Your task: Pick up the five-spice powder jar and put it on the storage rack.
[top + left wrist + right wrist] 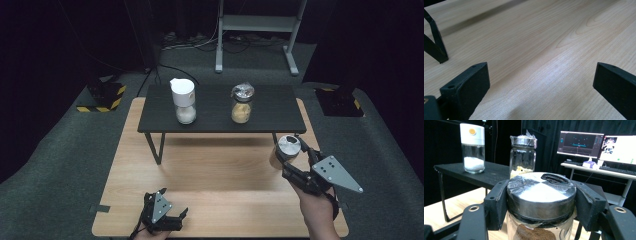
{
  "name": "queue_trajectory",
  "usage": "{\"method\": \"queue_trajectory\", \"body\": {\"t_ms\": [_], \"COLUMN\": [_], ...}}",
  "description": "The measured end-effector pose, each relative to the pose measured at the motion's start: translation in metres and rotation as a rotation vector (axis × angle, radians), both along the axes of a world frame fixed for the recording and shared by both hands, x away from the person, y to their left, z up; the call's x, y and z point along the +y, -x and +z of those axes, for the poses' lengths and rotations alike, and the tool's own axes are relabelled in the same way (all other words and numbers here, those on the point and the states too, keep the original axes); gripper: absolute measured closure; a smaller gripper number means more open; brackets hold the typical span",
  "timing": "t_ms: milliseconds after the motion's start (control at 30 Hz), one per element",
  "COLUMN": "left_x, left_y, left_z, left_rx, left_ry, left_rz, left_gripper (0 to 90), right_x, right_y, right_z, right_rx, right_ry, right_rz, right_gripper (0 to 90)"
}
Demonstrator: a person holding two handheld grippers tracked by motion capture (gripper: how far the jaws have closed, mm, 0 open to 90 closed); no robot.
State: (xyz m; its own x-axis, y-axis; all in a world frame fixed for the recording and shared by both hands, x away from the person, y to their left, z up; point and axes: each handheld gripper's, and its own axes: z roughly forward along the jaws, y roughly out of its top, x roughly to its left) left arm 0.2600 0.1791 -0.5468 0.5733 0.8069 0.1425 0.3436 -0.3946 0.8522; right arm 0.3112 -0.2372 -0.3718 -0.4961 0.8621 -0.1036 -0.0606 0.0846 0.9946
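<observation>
Left gripper point(172, 215) rests near-left on the wooden table point(210, 170), jaws apart, nothing between them. Right gripper point(292, 150) at the right, clamped on the metal-lidded jar point(541, 195) of brown powder, just in front of the black shelf point(220, 107).

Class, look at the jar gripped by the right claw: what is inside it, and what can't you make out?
Inside the jar, under its silver lid, sits a brown mass. The right claw grips the lid. The jar's lower part lies below the picture edge, so how full it is stays unseen.
</observation>
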Motion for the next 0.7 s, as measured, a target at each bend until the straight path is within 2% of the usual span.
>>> {"method": "queue_trajectory", "body": {"t_ms": [700], "left_x": [0.000], "left_y": [0.000], "left_z": [0.000], "left_rx": [-0.001], "left_ry": [0.002], "left_rz": [-0.008], "left_gripper": [0.9], "right_x": [0.004], "right_y": [-0.015], "right_z": [0.022], "right_rx": [-0.029], "right_ry": [-0.044], "right_rz": [-0.011], "right_gripper": [34.2]}}
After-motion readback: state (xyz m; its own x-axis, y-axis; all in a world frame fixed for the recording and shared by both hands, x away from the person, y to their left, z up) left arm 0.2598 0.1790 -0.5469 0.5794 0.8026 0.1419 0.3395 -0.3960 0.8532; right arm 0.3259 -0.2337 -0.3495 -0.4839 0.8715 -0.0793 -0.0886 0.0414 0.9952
